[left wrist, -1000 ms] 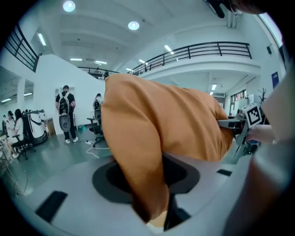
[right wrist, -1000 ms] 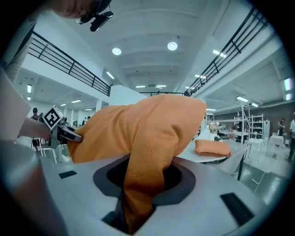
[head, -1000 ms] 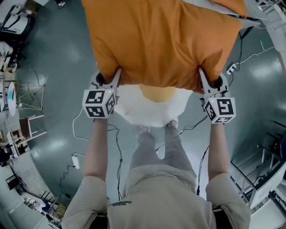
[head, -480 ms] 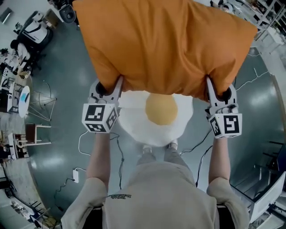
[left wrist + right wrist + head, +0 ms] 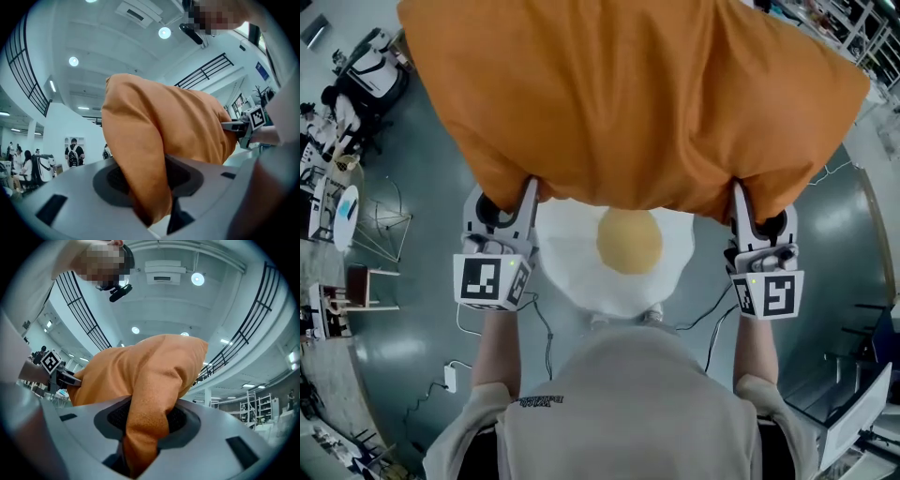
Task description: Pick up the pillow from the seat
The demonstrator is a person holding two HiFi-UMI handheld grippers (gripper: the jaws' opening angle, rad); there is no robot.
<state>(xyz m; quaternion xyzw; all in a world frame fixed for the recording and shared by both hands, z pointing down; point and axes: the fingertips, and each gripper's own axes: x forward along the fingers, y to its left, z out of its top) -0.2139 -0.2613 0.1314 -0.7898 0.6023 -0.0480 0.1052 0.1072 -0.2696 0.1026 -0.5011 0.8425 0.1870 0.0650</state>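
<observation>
left tongs (image 5: 528, 190) and right tongs (image 5: 739, 199) clenched on pillow (image 5: 628, 103) edge; thin fabric pinch could slip, dropping it.

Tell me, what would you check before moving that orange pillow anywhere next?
1. Left gripper jaws pinch the pillow fabric: ok.
2. Right gripper jaws pinch the other near corner: ok.
3. Pillow lifted off the white seat: ok.
4. Pillow hangs roughly level between both grippers: ok.
5. Floor near the feet free of cables: not ok, cables lie there.
6. Place where the pillow goes next: cannot tell.
</observation>
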